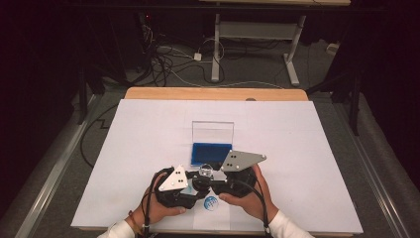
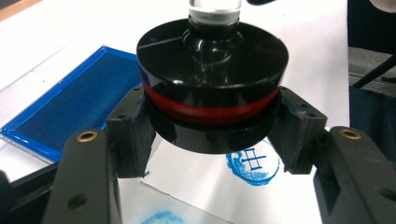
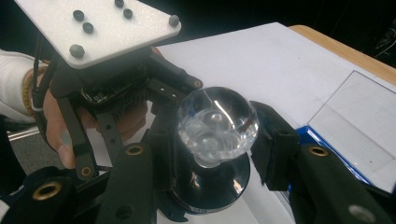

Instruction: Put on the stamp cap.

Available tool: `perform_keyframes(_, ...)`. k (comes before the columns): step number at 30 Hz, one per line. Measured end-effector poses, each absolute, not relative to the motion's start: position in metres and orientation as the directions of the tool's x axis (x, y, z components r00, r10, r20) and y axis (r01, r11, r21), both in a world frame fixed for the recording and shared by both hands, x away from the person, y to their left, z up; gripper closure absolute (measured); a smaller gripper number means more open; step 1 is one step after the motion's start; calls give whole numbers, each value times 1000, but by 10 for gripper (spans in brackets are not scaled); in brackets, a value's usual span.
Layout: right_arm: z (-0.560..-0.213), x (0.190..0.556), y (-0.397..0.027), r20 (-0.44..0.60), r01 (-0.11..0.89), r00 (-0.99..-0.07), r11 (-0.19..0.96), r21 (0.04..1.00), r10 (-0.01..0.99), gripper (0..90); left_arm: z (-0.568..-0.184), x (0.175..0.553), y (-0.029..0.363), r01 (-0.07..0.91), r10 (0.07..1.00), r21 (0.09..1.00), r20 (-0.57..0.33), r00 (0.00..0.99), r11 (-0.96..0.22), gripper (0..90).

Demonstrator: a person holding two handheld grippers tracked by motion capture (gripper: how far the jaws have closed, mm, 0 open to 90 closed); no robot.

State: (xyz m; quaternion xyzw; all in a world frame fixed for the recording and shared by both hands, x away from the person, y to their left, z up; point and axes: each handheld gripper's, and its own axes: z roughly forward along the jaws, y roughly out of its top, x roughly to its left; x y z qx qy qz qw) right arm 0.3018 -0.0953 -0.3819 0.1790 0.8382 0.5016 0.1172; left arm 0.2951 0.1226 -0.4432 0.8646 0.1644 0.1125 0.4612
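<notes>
A round stamp has a black base with a red band (image 2: pixel 212 84) and a clear ball knob (image 3: pixel 217 123). It hangs just above the white paper near the table's front edge (image 1: pixel 205 171). My left gripper (image 2: pixel 212 127) is shut on the black base, one pad on each side. My right gripper (image 3: pixel 217 140) is shut on the clear knob from the other side. In the high view the two grippers, left (image 1: pixel 197 184) and right (image 1: pixel 214 179), meet at the stamp. A blue round print (image 2: pixel 254 163) lies on the paper right under the stamp.
An open blue ink pad (image 1: pixel 211 153) lies just beyond the stamp, its clear lid (image 1: pixel 213 131) standing up behind it. A second blue print (image 2: pixel 161 217) is on the paper nearer me. The white sheet (image 1: pixel 297 148) covers most of the wooden table (image 1: pixel 213 93).
</notes>
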Motion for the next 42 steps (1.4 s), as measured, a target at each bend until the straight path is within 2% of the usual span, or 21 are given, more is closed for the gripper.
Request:
perform_keyframes(6,-383,303,-95,0,192,-909,419,887,417,570,-443,296,125,183,393,847,32,919,-499,368)
perform_keyframes(16,-387,307,-99,70,240,-907,374,896,414,571,-442,294,125,150,394,855,69,916,-497,369)
perform_keyframes(31,-391,301,-92,-2,192,-915,439,877,404,571,-442,291,123,165,411,808,103,906,-566,369)
perform_keyframes(42,-393,302,-92,3,204,-912,447,871,410,571,-444,292,122,165,407,796,109,907,-582,369)
